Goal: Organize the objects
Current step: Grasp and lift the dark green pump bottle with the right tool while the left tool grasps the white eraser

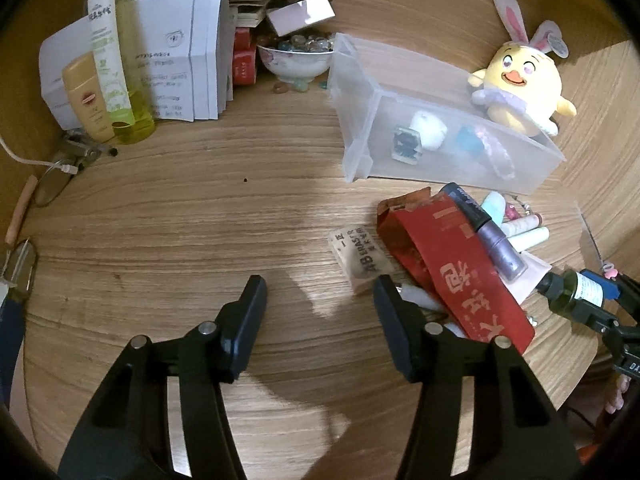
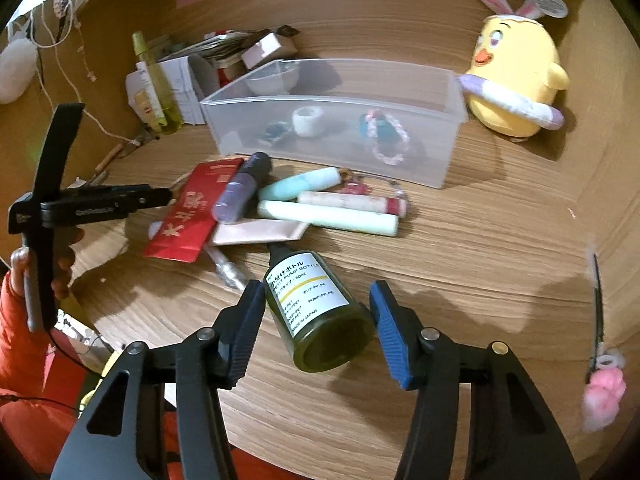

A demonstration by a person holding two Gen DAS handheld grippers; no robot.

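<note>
Right gripper [image 2: 318,316] is straddling a small dark-green pump bottle with a white label [image 2: 316,308], jaws spread wide with a clear gap on the right side, so it is not yet gripping. That bottle is lying on its side on the wooden tabletop [image 2: 480,248], just in front of the loose pile: a red paper envelope [image 2: 188,212], a purple tube [image 2: 240,192] and mint-green tubes [image 2: 328,216]. Behind them a translucent plastic bin [image 2: 336,128] is sitting, already holding a few small items, likely the destination. Left gripper [image 1: 318,298] is hovering open and empty beside a tan eraser [image 1: 362,258], probably waiting its turn.
</note>
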